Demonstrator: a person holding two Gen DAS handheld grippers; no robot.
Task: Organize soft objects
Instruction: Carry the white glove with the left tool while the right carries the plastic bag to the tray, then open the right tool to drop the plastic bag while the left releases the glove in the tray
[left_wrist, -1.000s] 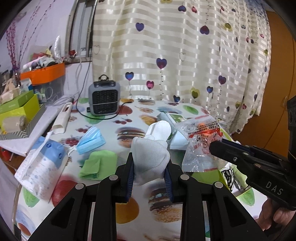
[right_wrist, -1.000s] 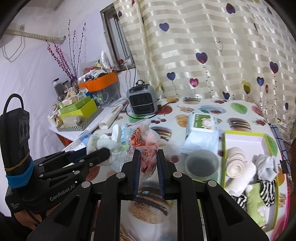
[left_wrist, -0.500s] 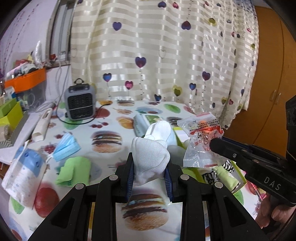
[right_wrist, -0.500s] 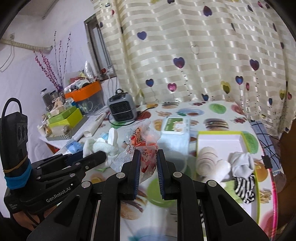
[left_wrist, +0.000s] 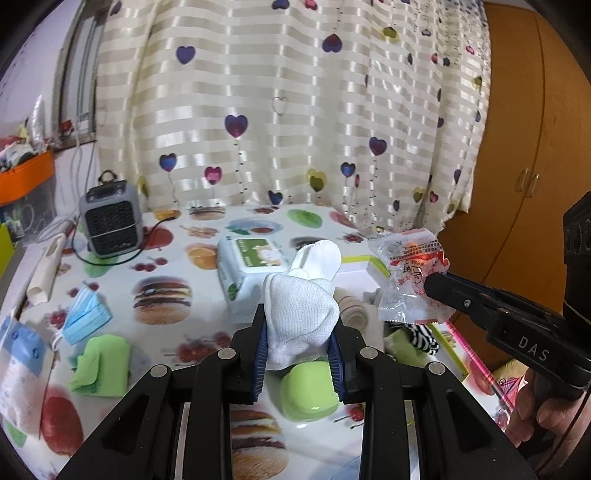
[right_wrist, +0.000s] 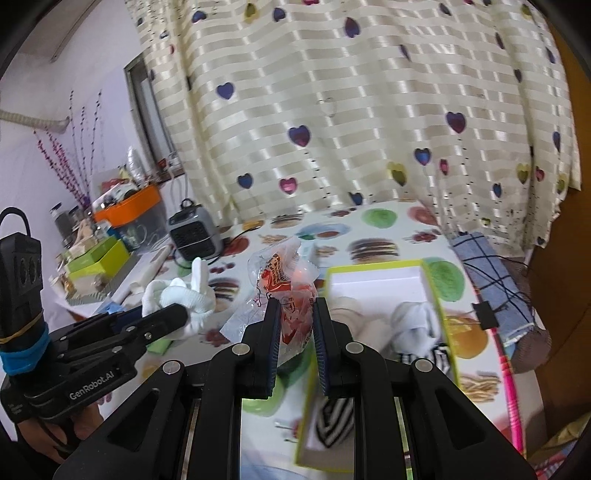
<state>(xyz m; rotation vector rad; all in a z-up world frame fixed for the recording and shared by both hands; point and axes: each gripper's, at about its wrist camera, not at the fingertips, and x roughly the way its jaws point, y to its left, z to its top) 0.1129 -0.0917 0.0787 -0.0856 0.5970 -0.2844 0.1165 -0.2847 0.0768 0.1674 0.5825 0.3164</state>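
Transport is judged under way: a white sock (left_wrist: 301, 314) is clamped in the left gripper (left_wrist: 298, 354) jaws and a snack packet (right_wrist: 286, 295) in the right gripper (right_wrist: 294, 343), above the tabletop (left_wrist: 207, 325), with release into the box (right_wrist: 373, 284) called for next.

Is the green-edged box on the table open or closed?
Open. The green-edged box has no lid on it; its white inside shows, with a white sock and striped sock lying in it.
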